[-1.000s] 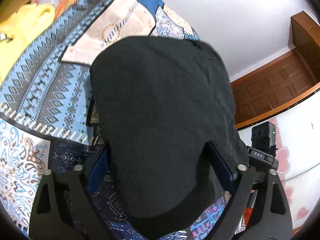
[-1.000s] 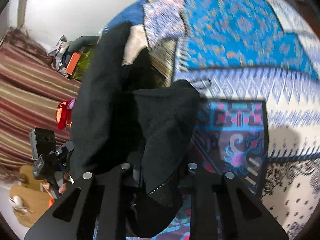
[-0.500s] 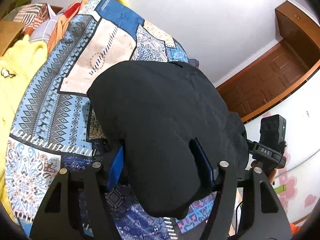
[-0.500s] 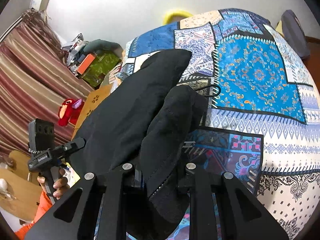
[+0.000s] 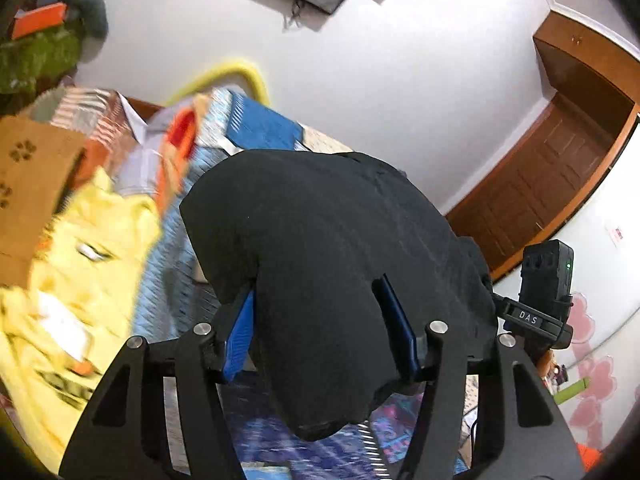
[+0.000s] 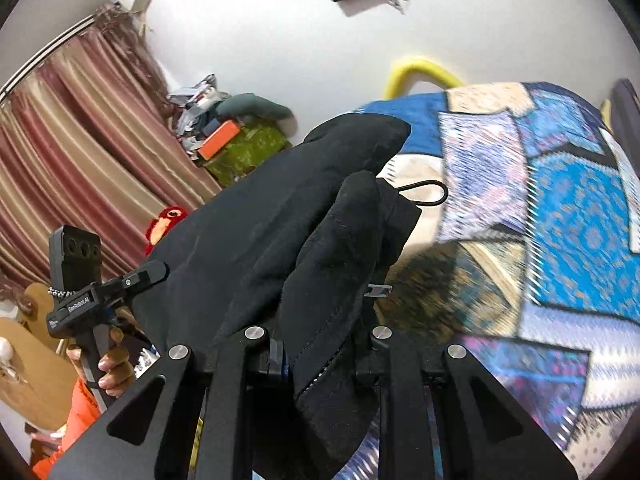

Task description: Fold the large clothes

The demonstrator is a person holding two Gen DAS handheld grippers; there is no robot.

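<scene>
A large black garment (image 5: 328,248) hangs between both grippers, lifted above the patterned blue bedspread (image 6: 568,184). My left gripper (image 5: 320,328) is shut on one edge of it, cloth bulging over the blue finger pads (image 5: 238,340). My right gripper (image 6: 324,344) is shut on a bunched fold of the same black garment (image 6: 280,232). A thin black drawstring loop (image 6: 428,192) pokes out. The left gripper also shows in the right wrist view (image 6: 100,292), and the right gripper in the left wrist view (image 5: 540,304).
A yellow garment (image 5: 76,280) lies at the bed's left with a striped shirt (image 5: 132,140) behind it. A brown door (image 5: 540,184) is at the right. Curtains (image 6: 80,152), a cluttered shelf (image 6: 232,140) and a red toy (image 6: 164,220) stand left of the bed.
Both grippers have risen and tilted up with the black garment; the wall and wall-mounted screen now fill the upper views, and less of the bedspread shows.
</scene>
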